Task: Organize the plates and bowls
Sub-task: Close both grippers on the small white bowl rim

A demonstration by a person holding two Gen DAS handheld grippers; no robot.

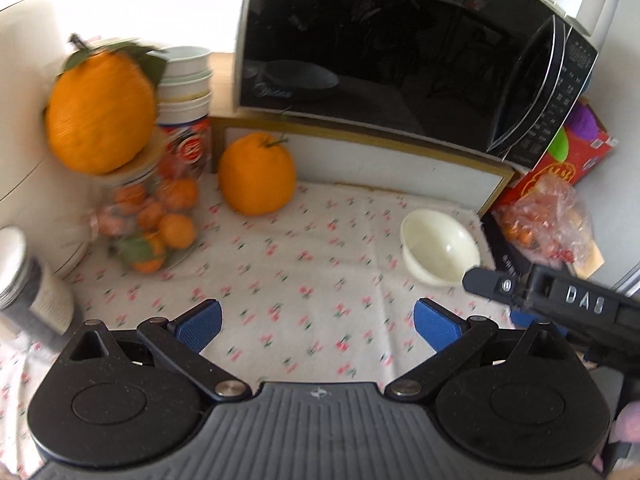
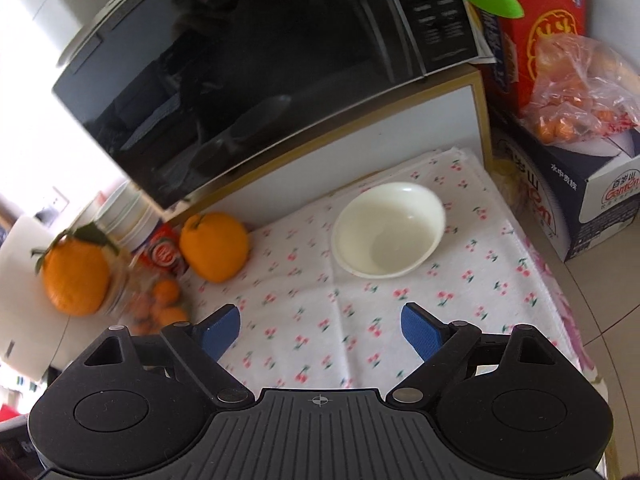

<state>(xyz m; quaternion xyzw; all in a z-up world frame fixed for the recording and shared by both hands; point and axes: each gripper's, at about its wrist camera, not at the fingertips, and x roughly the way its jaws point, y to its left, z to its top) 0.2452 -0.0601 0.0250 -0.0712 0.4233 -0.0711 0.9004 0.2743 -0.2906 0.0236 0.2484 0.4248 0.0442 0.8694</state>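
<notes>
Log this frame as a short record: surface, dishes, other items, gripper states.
surface: floral cloth
loose dish: white bowl, upright, empty, alone on the cloth
stacked dishes: bowl stack beside the microwave
fruit: large orange on the cloth
left gripper: open, empty
right gripper: open, empty, bowl ahead of it

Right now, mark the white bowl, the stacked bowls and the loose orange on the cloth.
white bowl (image 2: 390,236): right wrist view, inner wall.
stacked bowls (image 1: 186,80): left wrist view, side of the stack.
loose orange (image 1: 256,174): left wrist view, middle of the skin.
</notes>
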